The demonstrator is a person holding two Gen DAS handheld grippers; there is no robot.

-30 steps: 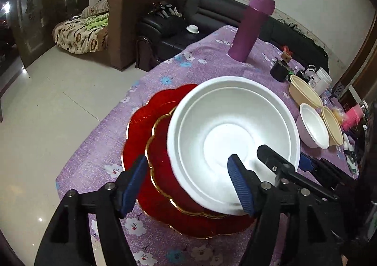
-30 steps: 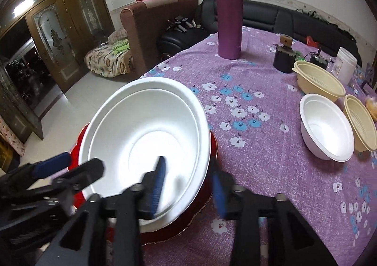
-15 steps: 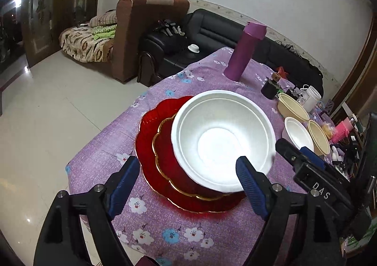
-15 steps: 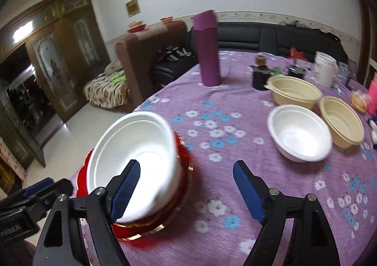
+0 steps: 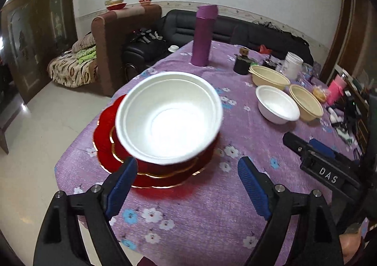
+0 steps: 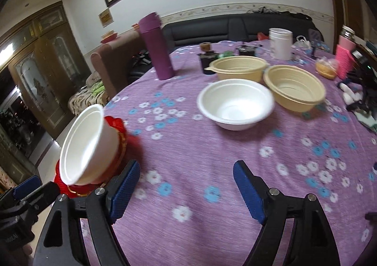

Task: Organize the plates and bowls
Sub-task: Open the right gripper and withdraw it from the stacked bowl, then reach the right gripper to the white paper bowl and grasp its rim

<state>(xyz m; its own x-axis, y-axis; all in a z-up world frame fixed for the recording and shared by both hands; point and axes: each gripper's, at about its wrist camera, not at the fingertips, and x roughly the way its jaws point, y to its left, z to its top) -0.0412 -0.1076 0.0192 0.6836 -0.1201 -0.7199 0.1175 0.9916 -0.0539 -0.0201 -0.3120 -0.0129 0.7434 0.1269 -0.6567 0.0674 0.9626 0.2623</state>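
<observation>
A large white bowl (image 5: 168, 117) sits on two stacked red gold-rimmed plates (image 5: 106, 143) near the table's front left edge; it also shows in the right wrist view (image 6: 86, 145). A smaller white bowl (image 5: 276, 106) and two beige bowls (image 5: 306, 103) (image 5: 269, 77) stand further right; in the right wrist view the white bowl (image 6: 235, 103) is ahead of the gripper. My left gripper (image 5: 188, 185) is open and empty, just in front of the plates. My right gripper (image 6: 186, 188) is open and empty above the purple cloth.
A purple flask (image 5: 202, 35) stands at the table's far side. A dark jar (image 5: 241, 63), a white tub (image 5: 292, 64), a pink item (image 5: 335, 89) and clutter crowd the right edge. Sofas (image 5: 117, 37) and the floor lie left.
My right gripper let go of the large white bowl, opened wide and pulled back to the right. My left gripper drew back from the bowl and plates. The bowl stays on the plates.
</observation>
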